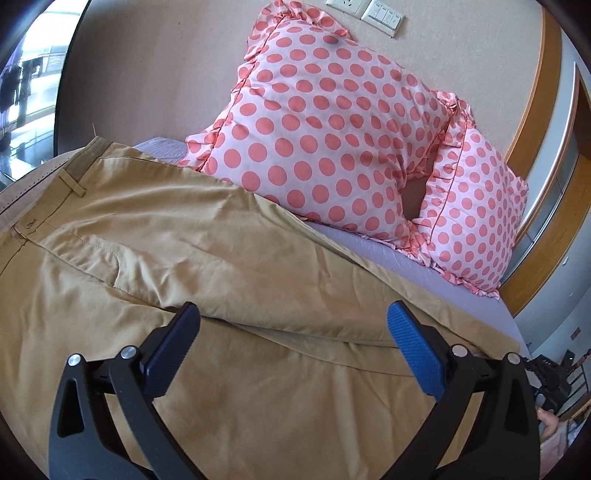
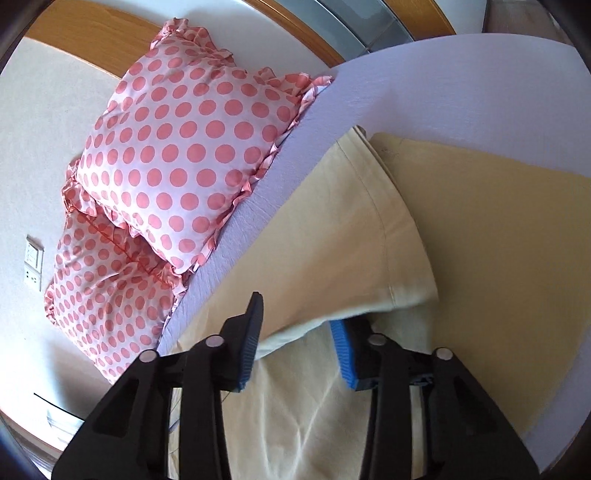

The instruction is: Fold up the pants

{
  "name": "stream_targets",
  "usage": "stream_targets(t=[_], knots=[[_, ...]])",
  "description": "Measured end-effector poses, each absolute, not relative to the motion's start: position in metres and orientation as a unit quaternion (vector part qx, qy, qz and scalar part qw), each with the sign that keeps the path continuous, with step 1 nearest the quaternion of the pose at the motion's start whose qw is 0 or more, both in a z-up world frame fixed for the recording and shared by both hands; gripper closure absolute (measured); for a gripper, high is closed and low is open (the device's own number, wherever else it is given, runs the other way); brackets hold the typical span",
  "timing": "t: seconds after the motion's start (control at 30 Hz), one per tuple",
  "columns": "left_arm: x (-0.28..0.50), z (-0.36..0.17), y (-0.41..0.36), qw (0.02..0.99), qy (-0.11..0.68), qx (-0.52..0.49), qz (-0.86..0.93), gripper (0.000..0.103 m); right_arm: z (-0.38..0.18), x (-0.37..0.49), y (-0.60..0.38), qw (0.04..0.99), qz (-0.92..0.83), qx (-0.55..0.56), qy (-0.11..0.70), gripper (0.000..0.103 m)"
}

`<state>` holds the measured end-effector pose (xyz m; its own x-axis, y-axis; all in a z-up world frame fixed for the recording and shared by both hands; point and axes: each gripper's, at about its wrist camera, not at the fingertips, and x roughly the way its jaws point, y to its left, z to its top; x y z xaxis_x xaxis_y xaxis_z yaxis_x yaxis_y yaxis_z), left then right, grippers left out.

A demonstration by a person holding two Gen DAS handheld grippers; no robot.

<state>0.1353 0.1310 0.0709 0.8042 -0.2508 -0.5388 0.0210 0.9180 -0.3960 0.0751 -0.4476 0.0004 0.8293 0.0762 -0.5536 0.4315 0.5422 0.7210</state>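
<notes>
Tan pants lie spread on a lilac bed sheet, waistband at the upper left, one leg folded across the other. My left gripper is open and empty just above the thigh area, its blue pads wide apart. In the right wrist view the pants look pale yellow. My right gripper is part open, its jaws either side of a lifted leg hem edge; the fabric runs between the pads, not clamped.
Two pink polka-dot pillows lean against the beige wall at the head of the bed. A wooden headboard frame curves at the right. Wall sockets sit above the pillows. Bare sheet lies beyond the pants.
</notes>
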Motion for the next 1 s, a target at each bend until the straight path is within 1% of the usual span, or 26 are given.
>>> stream_targets(t=[0.03,0.1,0.2,0.23,0.53,0.6,0.63,0.7,0.73,0.77,0.8,0.83,0.9,1.0], knots=[[0.137,0.072,0.136,0.928,0.303,-0.202,-0.083,0.002,-0.003,0.078,-0.45,0.835,-0.096,0.468,0.272,0.101],[0.141,0.076,0.148,0.919,0.304,-0.234,-0.096,0.002,0.0,0.063,-0.453,0.842,-0.061,0.487,0.225,0.101],[0.153,0.084,0.171,0.909,0.308,-0.268,-0.079,0.002,0.016,0.027,-0.457,0.866,-0.05,0.47,0.161,0.101],[0.16,0.086,0.177,0.908,0.313,-0.271,-0.068,0.002,0.019,0.02,-0.458,0.87,-0.047,0.466,0.152,0.101],[0.251,0.08,0.195,0.893,0.383,-0.231,0.041,0.003,0.024,-0.004,-0.467,0.876,-0.017,0.467,0.12,0.101],[0.273,0.076,0.198,0.89,0.396,-0.216,0.071,0.008,0.025,-0.008,-0.467,0.879,-0.011,0.464,0.112,0.101],[0.283,0.074,0.201,0.886,0.403,-0.214,0.083,0.014,0.026,-0.009,-0.466,0.881,-0.01,0.461,0.109,0.101],[0.298,0.068,0.207,0.877,0.419,-0.215,0.099,0.036,0.025,-0.012,-0.467,0.882,-0.012,0.46,0.105,0.101],[0.301,0.065,0.211,0.872,0.426,-0.219,0.099,0.064,0.024,-0.013,-0.468,0.881,-0.012,0.462,0.104,0.101],[0.3,0.063,0.215,0.868,0.43,-0.231,0.089,0.087,0.023,-0.013,-0.469,0.879,-0.011,0.464,0.106,0.101],[0.29,0.063,0.22,0.867,0.425,-0.248,0.079,0.091,0.021,-0.014,-0.47,0.879,-0.011,0.465,0.108,0.101],[0.275,0.067,0.223,0.87,0.414,-0.256,0.078,0.093,0.02,-0.015,-0.471,0.879,-0.013,0.464,0.11,0.101],[0.234,0.08,0.224,0.886,0.385,-0.252,0.066,0.094,0.018,-0.019,-0.474,0.88,-0.023,0.462,0.111,0.101],[0.148,0.091,0.227,0.903,0.345,-0.252,0.051,0.093,0.009,-0.027,-0.484,0.875,-0.041,0.468,0.116,0.101]])
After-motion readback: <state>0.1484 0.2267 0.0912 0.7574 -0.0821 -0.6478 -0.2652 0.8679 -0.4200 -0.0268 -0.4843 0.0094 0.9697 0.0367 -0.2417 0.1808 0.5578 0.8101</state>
